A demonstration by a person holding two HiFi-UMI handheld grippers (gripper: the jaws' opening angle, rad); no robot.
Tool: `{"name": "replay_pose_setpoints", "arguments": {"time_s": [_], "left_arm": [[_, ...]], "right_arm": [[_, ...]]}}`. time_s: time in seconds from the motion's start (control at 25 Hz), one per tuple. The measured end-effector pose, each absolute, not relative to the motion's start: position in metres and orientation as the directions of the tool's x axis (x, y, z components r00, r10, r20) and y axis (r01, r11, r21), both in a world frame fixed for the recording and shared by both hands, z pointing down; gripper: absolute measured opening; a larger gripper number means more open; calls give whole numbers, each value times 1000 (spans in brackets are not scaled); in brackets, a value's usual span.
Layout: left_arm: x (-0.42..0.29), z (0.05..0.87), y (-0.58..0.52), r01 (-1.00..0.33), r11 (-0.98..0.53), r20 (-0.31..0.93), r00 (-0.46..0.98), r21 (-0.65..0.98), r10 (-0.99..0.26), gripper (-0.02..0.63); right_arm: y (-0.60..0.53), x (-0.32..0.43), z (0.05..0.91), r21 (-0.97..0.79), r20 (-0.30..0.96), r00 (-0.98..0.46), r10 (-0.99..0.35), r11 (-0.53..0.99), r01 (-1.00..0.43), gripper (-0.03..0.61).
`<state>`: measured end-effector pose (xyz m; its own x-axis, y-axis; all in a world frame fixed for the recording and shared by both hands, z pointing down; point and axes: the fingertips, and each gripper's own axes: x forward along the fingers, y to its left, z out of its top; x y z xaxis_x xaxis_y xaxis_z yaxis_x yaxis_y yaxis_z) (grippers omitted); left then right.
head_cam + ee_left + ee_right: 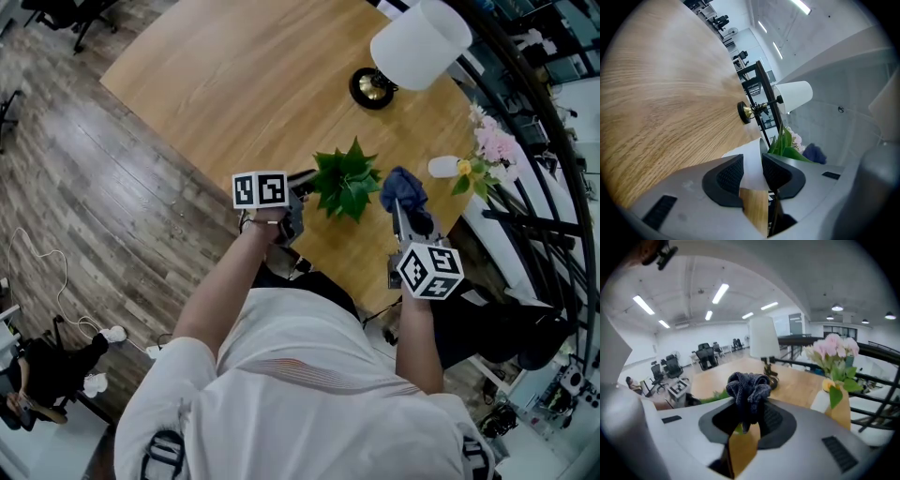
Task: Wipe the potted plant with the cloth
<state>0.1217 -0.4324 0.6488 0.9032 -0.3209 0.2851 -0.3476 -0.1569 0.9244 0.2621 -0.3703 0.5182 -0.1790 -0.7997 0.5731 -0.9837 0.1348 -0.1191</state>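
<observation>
Wood table [253, 84] fills most of the head view, w/ plank floor [94, 216] to its left. Person stands at the near edge, one gripper per hand. Lamp w/ white shade [420, 42] and dark round base [372, 87] sits at the far side. Vase of pink flowers [489, 145] stands at the right edge, lying toward the plant in this view.

Potted plant [345, 183] is on the table near the front edge, between the two grippers, green leaves spread over the pot. Left gripper [305, 180] reaches in from the plant's left. In the left gripper view its pads are clamped on the white pot wall [746, 155], leaves [785, 145] just beyond.

Right gripper [408, 214] is just right of the plant, jaws closed on the dark blue cloth [401, 187]. The cloth is bunched above the pads and close to the leaves; contact w/ them can't be told
</observation>
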Motion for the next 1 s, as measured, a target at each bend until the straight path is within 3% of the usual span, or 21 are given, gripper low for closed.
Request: {"name": "replay_pose_setpoints", "arguments": {"time_s": [0.12,0.28,0.44,0.56,0.76,0.88,1.0], "left_arm": [[121,648,-433,-347,-157,283,902,925,-326,126],[122,648,-434,-346,-154,281,900,926,-333,126],[123,649,-433,-341,-156,276,902,927,-332,126],[122,648,-433,-345,-166,277,901,924,-333,126],[123,648,-433,-356,-171,285,898,919,-336,126],[125,648,-433,-369,-180,296,894,912,-336,126],[124,648,-434,-380,-178,302,887,908,-350,126]], "right_arm": [[-377,206,479,-254,460,-404,-791,319,-913,139],[-374,138,531,-372,547,-589,-595,458,-808,140],[-358,140,596,-380,668,-545,-507,398,-835,140],[-347,161,607,-405,674,-524,-521,333,-852,140],[-338,181,613,-371,681,-509,-526,352,-859,141],[-335,179,598,-275,647,-512,-565,454,-848,140],[-332,160,558,-115,527,-565,-635,606,-787,138]]}}
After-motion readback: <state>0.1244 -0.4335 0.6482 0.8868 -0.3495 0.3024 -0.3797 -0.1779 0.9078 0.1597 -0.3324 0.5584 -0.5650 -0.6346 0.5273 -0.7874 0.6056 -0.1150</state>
